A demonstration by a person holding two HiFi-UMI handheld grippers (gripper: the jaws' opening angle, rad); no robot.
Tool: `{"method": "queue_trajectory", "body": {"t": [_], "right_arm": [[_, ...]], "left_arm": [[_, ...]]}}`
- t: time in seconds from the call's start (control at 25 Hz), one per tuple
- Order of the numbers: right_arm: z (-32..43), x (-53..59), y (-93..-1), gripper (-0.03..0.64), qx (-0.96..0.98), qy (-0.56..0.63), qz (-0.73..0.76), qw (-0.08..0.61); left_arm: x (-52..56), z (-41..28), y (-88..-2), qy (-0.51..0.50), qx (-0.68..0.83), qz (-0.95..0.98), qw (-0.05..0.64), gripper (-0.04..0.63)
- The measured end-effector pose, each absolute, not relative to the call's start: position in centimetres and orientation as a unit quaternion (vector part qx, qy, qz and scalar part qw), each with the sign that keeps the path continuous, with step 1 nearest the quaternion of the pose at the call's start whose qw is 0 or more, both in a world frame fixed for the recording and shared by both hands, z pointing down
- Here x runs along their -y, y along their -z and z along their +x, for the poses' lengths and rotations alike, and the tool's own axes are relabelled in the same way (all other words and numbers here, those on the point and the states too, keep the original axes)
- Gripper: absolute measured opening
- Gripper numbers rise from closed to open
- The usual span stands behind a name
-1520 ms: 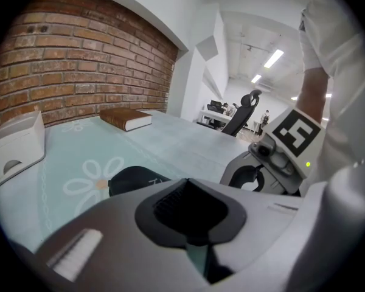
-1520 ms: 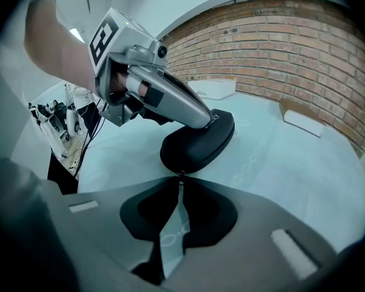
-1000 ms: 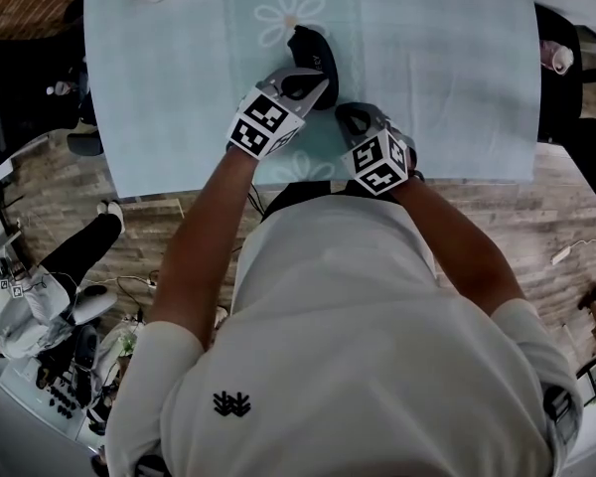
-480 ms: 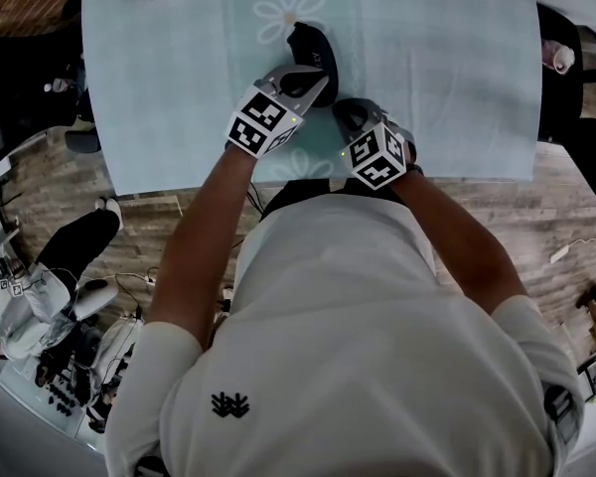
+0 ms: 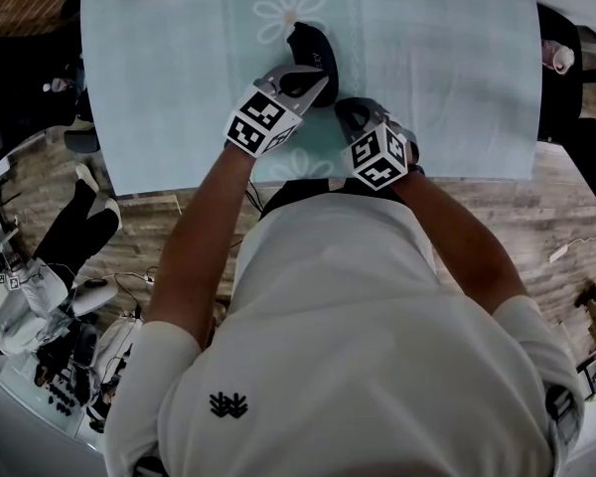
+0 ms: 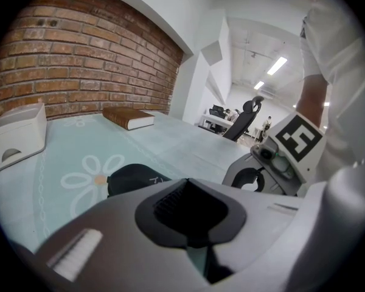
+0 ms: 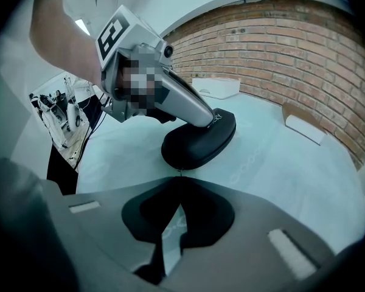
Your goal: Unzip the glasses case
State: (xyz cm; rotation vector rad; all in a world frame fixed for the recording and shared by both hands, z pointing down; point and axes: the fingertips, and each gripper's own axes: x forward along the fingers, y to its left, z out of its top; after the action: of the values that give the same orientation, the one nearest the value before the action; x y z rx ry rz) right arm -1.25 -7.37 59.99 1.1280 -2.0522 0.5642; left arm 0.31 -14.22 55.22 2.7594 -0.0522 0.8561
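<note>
Glasses case (image 5: 313, 48) sits upper centre of the head view on the teal cloth (image 5: 447, 68), unmoved over the last second. Left gripper (image 5: 316, 87) is clenched and empty, tip still pressing the case top. Right gripper (image 5: 350, 117) is clenched on what looks like the zipper pull (image 7: 179, 173) and has barely shifted. Likely the unzipping pull hasn't started.

Setting: open-plan office or lab, shown by brick wall (image 6: 79, 59), office chair (image 6: 246, 117), ceiling strip lights (image 6: 278, 64) and wood-plank floor (image 5: 566, 197).
</note>
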Motion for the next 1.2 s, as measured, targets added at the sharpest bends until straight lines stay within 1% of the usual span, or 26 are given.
{"method": "queue_trajectory", "body": {"t": [0.16, 1.2], "right_arm": [[-0.9, 7.6, -59.9, 0.002, 0.796, -0.213, 0.436, 0.362], [1.9, 10.3, -59.7, 0.002, 0.816, -0.186, 0.396, 0.378]], "left_arm": [[14.4, 0.2, -55.2, -0.294, 0.018, 0.946, 0.139, 0.055], [14.3, 0.2, -55.2, -0.288, 0.033, 0.942, 0.168, 0.054]]}}
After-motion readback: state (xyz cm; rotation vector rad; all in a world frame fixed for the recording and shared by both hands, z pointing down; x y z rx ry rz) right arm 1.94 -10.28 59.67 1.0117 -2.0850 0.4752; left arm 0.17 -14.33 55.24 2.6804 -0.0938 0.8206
